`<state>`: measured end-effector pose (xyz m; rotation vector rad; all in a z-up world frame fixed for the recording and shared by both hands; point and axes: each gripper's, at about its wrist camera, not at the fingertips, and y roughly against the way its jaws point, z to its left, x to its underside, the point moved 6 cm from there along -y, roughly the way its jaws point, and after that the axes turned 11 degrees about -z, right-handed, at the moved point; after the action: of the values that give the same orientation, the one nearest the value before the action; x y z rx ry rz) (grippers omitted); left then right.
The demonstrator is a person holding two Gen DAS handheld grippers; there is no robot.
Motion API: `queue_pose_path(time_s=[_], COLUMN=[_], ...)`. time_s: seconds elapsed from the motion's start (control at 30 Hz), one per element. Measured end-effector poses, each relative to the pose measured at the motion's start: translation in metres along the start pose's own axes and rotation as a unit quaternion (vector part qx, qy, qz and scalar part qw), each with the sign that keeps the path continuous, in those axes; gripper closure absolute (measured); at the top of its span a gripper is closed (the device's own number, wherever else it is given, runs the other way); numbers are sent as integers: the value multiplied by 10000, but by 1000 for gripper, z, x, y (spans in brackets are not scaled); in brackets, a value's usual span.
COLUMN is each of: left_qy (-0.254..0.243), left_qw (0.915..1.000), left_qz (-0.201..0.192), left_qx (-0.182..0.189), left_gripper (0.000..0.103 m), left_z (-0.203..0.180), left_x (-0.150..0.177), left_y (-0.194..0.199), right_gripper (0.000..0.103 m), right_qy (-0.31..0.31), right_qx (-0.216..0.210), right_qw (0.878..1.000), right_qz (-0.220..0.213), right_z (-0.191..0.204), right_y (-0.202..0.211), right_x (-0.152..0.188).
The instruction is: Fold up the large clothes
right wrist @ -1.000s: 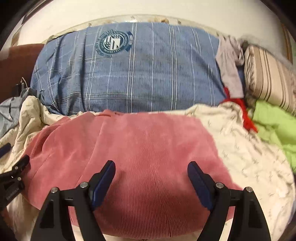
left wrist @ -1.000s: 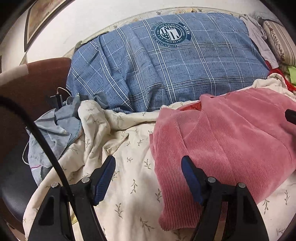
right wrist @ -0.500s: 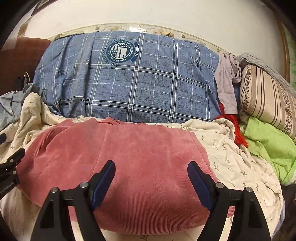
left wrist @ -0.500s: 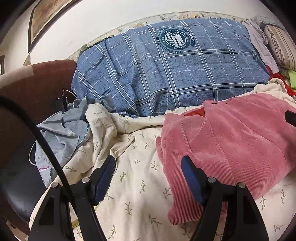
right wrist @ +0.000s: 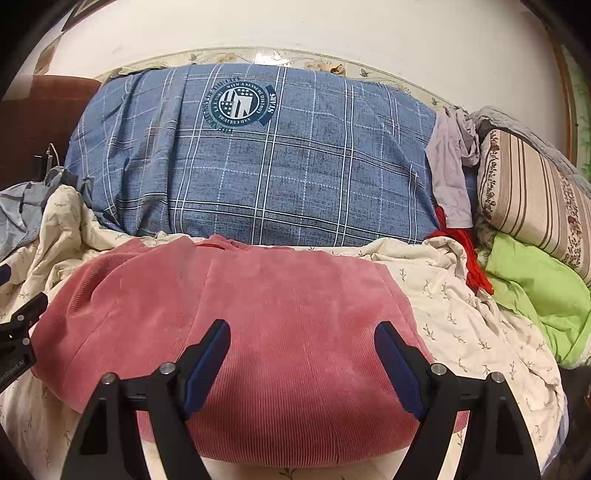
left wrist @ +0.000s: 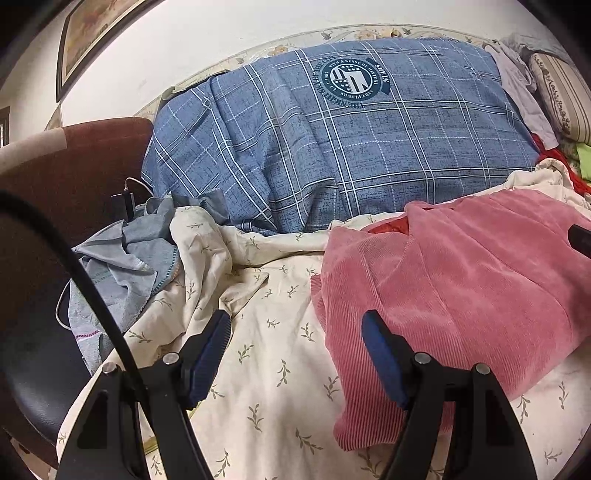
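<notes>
A pink corduroy garment (right wrist: pixel 258 332) lies spread flat on a cream sheet with a leaf print (left wrist: pixel 266 369). In the right wrist view it fills the middle, and the right gripper (right wrist: pixel 301 354) hangs above its near half with jaws wide apart and nothing between them. In the left wrist view the garment (left wrist: pixel 461 288) sits at 3 o'clock; the left gripper (left wrist: pixel 295 347) is also spread open and empty, its right finger over the garment's left edge, its left finger over bare sheet.

Behind the garment, at 12 o'clock, a large blue plaid quilt (right wrist: pixel 258 166) with a round crest is bunched against the white wall (right wrist: pixel 332 33). A crumpled grey-blue cloth (left wrist: pixel 122 266) lies at 9 o'clock in the left view, next to a dark red-brown chair (left wrist: pixel 74 173) and a black cable (left wrist: pixel 92 291). At 3 o'clock in the right view are a striped pillow (right wrist: pixel 528 199), a lime green cloth (right wrist: pixel 539 288), a red item (right wrist: pixel 469 251) and a pale lilac garment (right wrist: pixel 450 162). A framed picture (left wrist: pixel 92 33) hangs at 11 o'clock.
</notes>
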<state>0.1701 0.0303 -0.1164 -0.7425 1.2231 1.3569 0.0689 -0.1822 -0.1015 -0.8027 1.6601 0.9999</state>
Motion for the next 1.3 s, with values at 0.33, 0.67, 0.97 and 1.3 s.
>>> queue_pose_path(time_s=[0.33,0.67,0.97,1.3], left_qy=[21,40,78,79], left_qw=[10000,9999,9999,9999], left_qz=[80,90,104,103], left_qx=[-51,-23,-40,-43], left_gripper=[29,29,29,29], left_z=[5,8,12,12], left_x=[6,8,9,10], left_y=[-11,-16,-17,-17], right_gripper=[20,20,21,21], right_qy=[5,0,-135,-213], right_qx=[-53,-86,-145,-177], right_qw=[10000,10000,9998,9996], right_qz=[52,49,20,10], right_z=[5,12,15,15], right_y=[-8,-10,-10,-8], right_x=[4,3,1,-1])
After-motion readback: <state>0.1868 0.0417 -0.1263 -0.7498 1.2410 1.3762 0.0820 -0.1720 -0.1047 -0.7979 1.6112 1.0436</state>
